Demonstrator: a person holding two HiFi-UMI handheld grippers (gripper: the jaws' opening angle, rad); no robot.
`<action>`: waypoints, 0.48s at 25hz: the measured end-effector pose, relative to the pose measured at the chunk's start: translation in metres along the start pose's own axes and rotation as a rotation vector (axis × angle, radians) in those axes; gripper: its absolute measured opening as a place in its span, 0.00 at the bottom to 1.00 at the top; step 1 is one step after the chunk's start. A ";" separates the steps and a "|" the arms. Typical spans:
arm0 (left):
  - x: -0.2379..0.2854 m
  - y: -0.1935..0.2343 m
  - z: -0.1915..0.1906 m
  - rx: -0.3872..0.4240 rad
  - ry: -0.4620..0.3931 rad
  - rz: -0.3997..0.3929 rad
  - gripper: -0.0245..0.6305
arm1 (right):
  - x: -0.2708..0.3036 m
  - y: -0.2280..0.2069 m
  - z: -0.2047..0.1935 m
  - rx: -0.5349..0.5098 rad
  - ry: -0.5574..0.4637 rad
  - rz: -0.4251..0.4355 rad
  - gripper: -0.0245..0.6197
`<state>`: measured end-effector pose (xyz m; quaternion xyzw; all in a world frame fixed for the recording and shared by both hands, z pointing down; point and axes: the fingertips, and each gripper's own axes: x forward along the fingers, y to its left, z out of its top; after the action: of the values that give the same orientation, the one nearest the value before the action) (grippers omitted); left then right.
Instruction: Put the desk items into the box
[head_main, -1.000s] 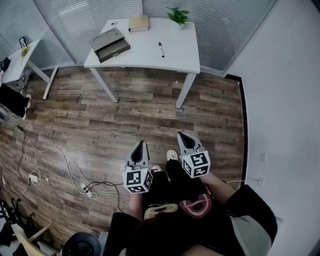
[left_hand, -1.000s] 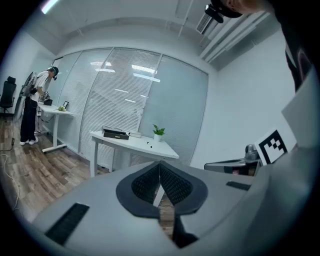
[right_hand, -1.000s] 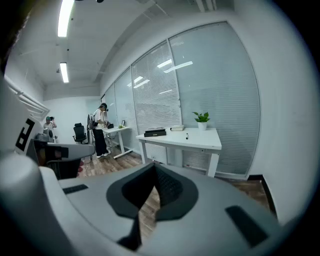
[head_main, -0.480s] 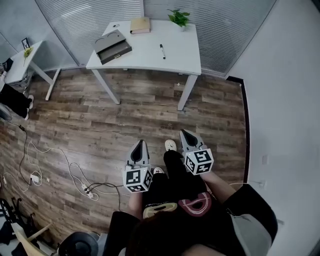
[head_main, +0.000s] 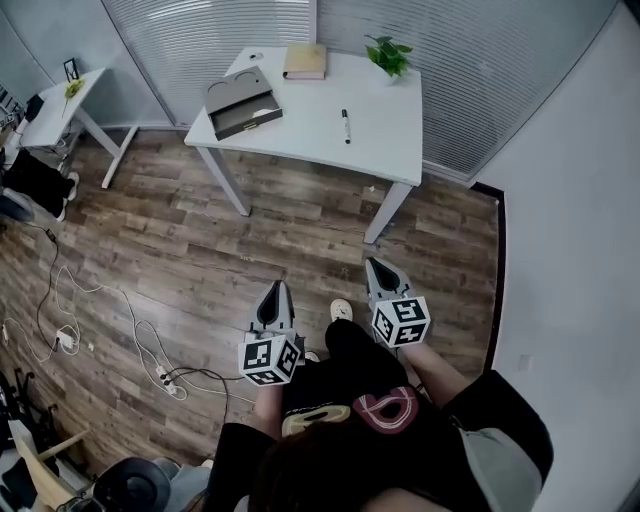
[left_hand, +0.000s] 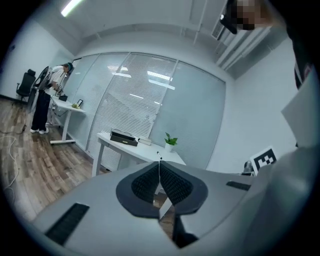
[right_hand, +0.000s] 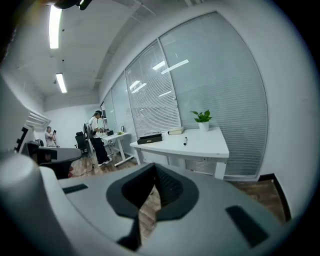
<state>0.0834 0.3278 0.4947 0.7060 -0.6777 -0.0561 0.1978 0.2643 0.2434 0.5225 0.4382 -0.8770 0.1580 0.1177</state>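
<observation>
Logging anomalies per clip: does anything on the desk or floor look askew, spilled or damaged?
Nothing spilled or damaged. The grey box sits skewed to the desk edges, near its left corner. Loose cables trail over the floor at the left.

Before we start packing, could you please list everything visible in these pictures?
Desk: one, white, before the blinds.
Box: one, grey, open, desk's left end.
Book: one, tan, desk's back edge.
Marker: one, black, mid-desk, right of the box.
Potted plant: one, green, desk's back right corner.
Second desk: one, white, far left.
Cables: several, white and black, floor at left.
Left gripper: one, grey, shut, empty, over the floor.
Right gripper: one, grey, shut, empty, over the floor.
</observation>
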 end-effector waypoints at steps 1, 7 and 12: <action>0.009 0.000 0.003 -0.013 -0.007 0.007 0.07 | 0.007 -0.005 0.003 0.000 0.002 0.008 0.05; 0.055 -0.011 0.006 -0.002 -0.010 0.033 0.07 | 0.039 -0.027 0.012 -0.020 0.033 0.079 0.05; 0.089 -0.030 0.004 0.023 -0.007 0.041 0.07 | 0.059 -0.047 0.024 -0.024 0.035 0.148 0.05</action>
<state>0.1165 0.2403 0.4977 0.6941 -0.6932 -0.0468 0.1884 0.2663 0.1649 0.5290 0.3680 -0.9066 0.1632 0.1265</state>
